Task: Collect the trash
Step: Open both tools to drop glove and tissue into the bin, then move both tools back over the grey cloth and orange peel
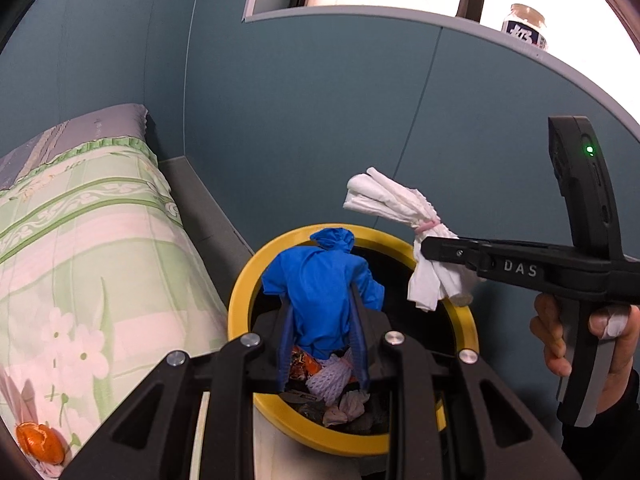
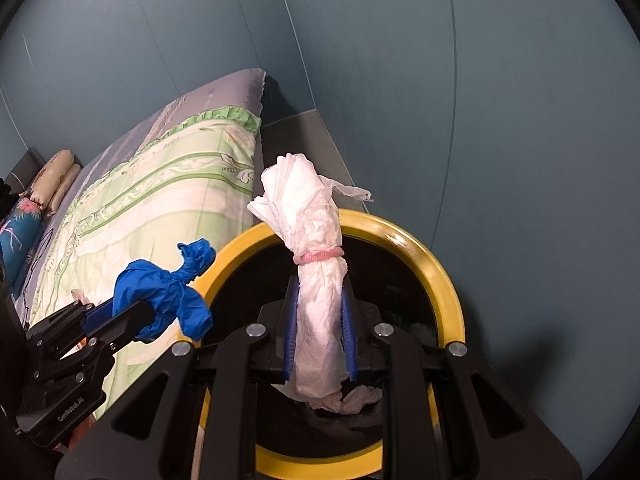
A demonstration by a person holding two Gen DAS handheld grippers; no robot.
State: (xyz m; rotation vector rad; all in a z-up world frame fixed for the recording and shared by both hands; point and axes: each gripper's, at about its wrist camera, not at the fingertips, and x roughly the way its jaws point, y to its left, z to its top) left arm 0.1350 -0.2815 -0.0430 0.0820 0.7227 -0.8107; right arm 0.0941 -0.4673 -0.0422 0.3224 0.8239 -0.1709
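My left gripper (image 1: pixel 320 312) is shut on a crumpled blue glove (image 1: pixel 320 280) and holds it above the yellow-rimmed bin (image 1: pixel 240 300). My right gripper (image 2: pixel 319 312) is shut on a white tissue bundle (image 2: pixel 316 280) tied with a pink band, also above the bin (image 2: pixel 448 280). The right gripper (image 1: pixel 432 248) and its bundle (image 1: pixel 384 200) show at the right of the left wrist view. The left gripper (image 2: pixel 136 320) with the blue glove (image 2: pixel 168 292) shows at the left of the right wrist view. The bin holds wrappers and a purple foam net (image 1: pixel 328 380).
A bed with a green floral quilt (image 1: pixel 80 260) lies left of the bin, with an orange wrapper (image 1: pixel 38 442) on it. Blue-grey walls stand behind. A jar (image 1: pixel 526 26) sits on the window ledge. Pillows (image 2: pixel 52 184) lie at the bed's far end.
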